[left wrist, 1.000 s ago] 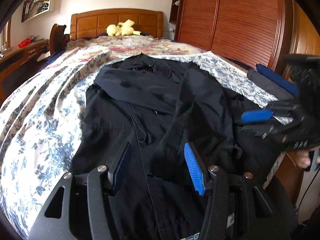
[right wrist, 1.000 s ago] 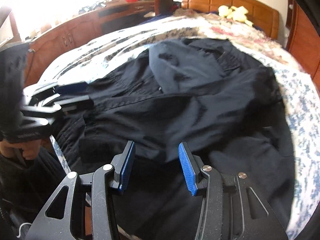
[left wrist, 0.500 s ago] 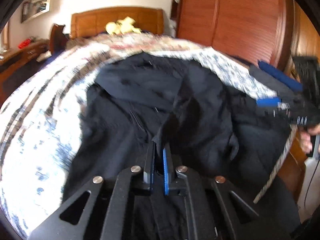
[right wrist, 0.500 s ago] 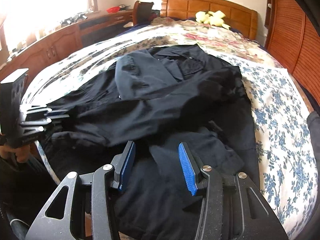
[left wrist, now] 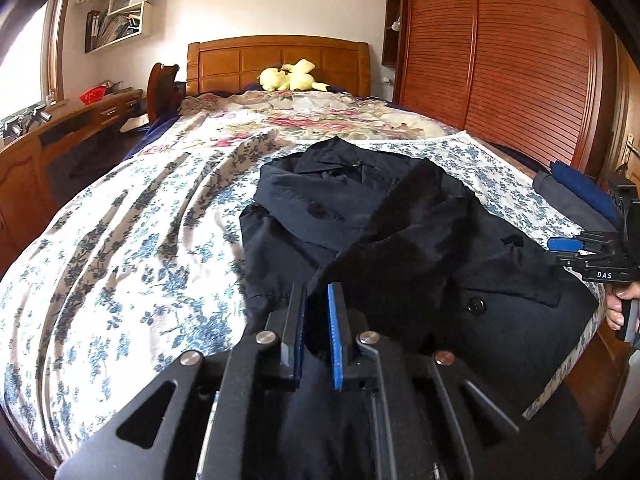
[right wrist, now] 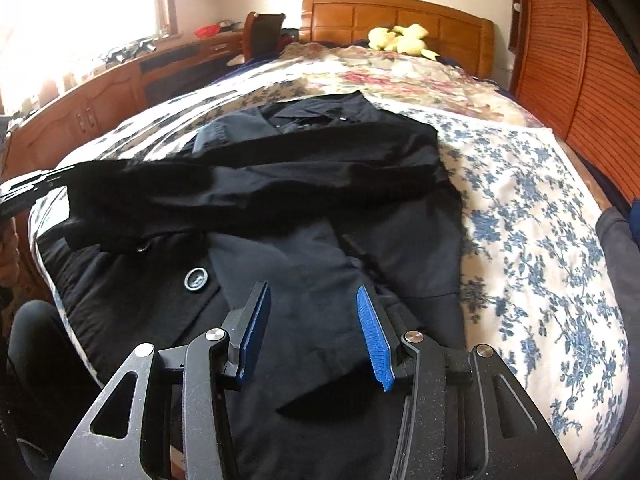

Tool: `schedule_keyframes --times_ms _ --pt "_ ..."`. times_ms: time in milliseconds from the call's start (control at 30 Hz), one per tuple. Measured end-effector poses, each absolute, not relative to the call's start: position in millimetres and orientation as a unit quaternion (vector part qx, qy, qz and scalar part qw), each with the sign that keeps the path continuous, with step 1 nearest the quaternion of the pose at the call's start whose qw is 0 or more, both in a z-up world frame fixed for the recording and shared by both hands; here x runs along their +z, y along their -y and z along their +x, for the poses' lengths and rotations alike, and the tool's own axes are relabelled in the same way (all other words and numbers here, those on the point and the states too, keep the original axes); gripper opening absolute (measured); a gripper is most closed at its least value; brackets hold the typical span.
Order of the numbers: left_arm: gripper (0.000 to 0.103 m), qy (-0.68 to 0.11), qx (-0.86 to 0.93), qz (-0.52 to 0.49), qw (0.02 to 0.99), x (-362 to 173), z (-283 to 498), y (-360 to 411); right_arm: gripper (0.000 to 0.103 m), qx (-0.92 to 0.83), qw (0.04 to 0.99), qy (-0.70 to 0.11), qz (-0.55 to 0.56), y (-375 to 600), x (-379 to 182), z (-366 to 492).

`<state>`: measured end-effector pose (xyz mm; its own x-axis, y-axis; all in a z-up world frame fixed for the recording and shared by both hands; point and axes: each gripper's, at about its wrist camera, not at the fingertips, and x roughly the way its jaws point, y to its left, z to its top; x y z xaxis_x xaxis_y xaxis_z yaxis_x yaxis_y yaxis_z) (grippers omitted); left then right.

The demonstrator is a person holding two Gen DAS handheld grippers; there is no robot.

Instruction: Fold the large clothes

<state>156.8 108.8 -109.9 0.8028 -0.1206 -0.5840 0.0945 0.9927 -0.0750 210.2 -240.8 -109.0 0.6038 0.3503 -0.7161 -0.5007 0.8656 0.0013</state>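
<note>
On the bed's blue-flowered white cotton sheet (left wrist: 120,248) lies the large black button-front coat (left wrist: 500,280), spread over the sheet's right half, its hem hanging over the near edge. The left gripper (left wrist: 316,292) has just been closing and then eased slightly; its blue-padded jaws stand nearly together, pinching a fold of the coat's black sleeve, which runs from the jaws back toward the collar. Right of the coat, at the sheet's right edge, the right gripper (right wrist: 312,300) hovers over the coat's lower front, jaws parted about halfway with nothing between the pads, just right of a round grey button (right wrist: 195,279). Beyond the sheet, a yellow plush toy (left wrist: 290,76) rests against the carved wooden headboard (left wrist: 240,60).
</note>
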Motion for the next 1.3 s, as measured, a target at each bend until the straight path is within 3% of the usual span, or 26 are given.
schedule_keyframes --times_ms 400,833,1300 --pt "0.036 -0.345 -0.04 -0.037 0.937 -138 126 -123 0.046 0.213 0.891 -0.391 -0.092 284 -130 195" --pt "0.037 -0.399 0.0 -0.027 0.917 -173 128 -143 0.046 0.197 0.883 -0.415 -0.098 311 -150 176" --pt "0.052 -0.388 0.0 -0.023 0.921 -189 130 -149 0.065 0.2 0.877 -0.426 -0.099 306 -158 177"
